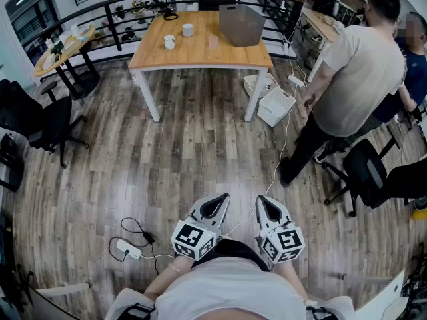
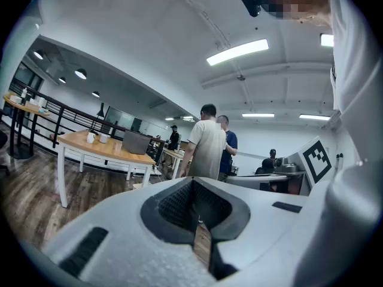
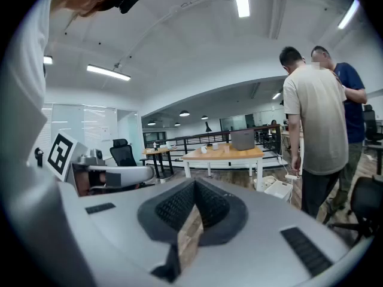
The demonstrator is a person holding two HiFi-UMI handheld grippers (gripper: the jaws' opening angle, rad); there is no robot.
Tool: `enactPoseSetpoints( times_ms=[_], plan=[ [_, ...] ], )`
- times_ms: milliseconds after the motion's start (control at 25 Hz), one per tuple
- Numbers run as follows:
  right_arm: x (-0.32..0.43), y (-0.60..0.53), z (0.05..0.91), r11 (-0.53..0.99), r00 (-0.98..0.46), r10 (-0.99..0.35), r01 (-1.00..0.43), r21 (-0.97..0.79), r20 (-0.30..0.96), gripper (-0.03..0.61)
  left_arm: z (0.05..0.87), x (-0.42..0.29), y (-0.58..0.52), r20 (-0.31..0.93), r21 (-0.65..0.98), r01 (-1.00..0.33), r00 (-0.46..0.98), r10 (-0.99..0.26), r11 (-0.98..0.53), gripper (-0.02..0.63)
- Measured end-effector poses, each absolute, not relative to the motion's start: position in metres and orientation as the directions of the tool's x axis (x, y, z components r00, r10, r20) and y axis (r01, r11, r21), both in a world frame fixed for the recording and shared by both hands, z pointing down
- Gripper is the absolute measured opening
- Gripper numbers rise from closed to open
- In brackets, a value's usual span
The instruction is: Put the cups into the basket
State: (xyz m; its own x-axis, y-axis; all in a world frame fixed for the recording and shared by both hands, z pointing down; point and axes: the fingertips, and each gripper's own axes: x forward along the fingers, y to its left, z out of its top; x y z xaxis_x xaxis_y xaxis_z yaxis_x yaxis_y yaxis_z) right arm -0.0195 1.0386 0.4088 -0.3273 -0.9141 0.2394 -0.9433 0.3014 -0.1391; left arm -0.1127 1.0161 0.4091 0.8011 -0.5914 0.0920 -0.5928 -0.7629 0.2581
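The left gripper (image 1: 215, 203) and right gripper (image 1: 266, 205) are hovering with jaws pressed together on nothing, well apart from the basket (image 1: 241, 24). Two white cups (image 1: 169, 42) and a pink cup (image 1: 213, 42) are sitting left of the basket; they are probably light, stiff and slippery, so pinching one wall at the rim looks best.

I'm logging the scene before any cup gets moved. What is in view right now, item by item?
table: one, light wood with white legs, far middle
basket: one, grey, on the table's right part
white cups: two, on the table, left of the basket
pinkish cup: one, on the table, beside the basket
bins: two, white, floor by the table's right legs
power strip: one, white, near floor
office chairs: at least two, black, both sides
people: two, standing right
left tongs: shut, empty
right tongs: shut, empty
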Motion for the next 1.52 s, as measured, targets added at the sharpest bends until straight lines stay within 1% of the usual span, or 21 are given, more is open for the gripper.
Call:
enactPoseSetpoints(
  times_ms=[120,320,520,680,920,1120,1320,1520],
  plan=[
    [-0.005,1.031,0.406,0.32,-0.342,-0.911,-0.939,-0.129,0.229,0.011,0.409,-0.101,1.01,0.086,0.257,-0.616,0.782,-0.617,-0.745,0.006],
    [0.013,1.022,0.403,0.34,-0.369,-0.907,-0.926,-0.163,0.204,0.011,0.412,-0.089,1.002,0.095,0.231,-0.657,0.75,-0.655,-0.718,0.005],
    [0.018,1.019,0.403,0.379,-0.415,-0.895,-0.901,-0.212,0.165,0.011,0.417,-0.082,1.002,0.116,0.227,-0.686,0.724,-0.68,-0.691,0.006],
    [0.017,1.02,0.406,0.405,-0.439,-0.885,-0.89,-0.21,0.154,0.012,0.42,-0.079,1.003,0.129,0.223,-0.699,0.712,-0.69,-0.68,0.006],
    [0.026,1.014,0.406,0.388,-0.429,-0.892,-0.888,-0.245,0.143,0.012,0.42,-0.07,1.0,0.142,0.215,-0.706,0.706,-0.694,-0.674,0.006],
    [0.037,1.005,0.4,0.385,-0.426,-0.899,-0.878,-0.285,0.097,0.012,0.418,-0.066,0.993,0.151,0.206,-0.724,0.689,-0.709,-0.659,0.006],
    [0.035,0.995,0.402,0.39,-0.43,-0.896,-0.882,-0.266,0.113,0.012,0.418,-0.07,0.985,0.151,0.212,-0.734,0.676,-0.721,-0.645,0.006],
    [0.042,0.977,0.402,0.389,-0.43,-0.897,-0.878,-0.279,0.104,0.012,0.416,-0.057,0.966,0.152,0.21,-0.729,0.683,-0.714,-0.652,0.006]
  ],
)
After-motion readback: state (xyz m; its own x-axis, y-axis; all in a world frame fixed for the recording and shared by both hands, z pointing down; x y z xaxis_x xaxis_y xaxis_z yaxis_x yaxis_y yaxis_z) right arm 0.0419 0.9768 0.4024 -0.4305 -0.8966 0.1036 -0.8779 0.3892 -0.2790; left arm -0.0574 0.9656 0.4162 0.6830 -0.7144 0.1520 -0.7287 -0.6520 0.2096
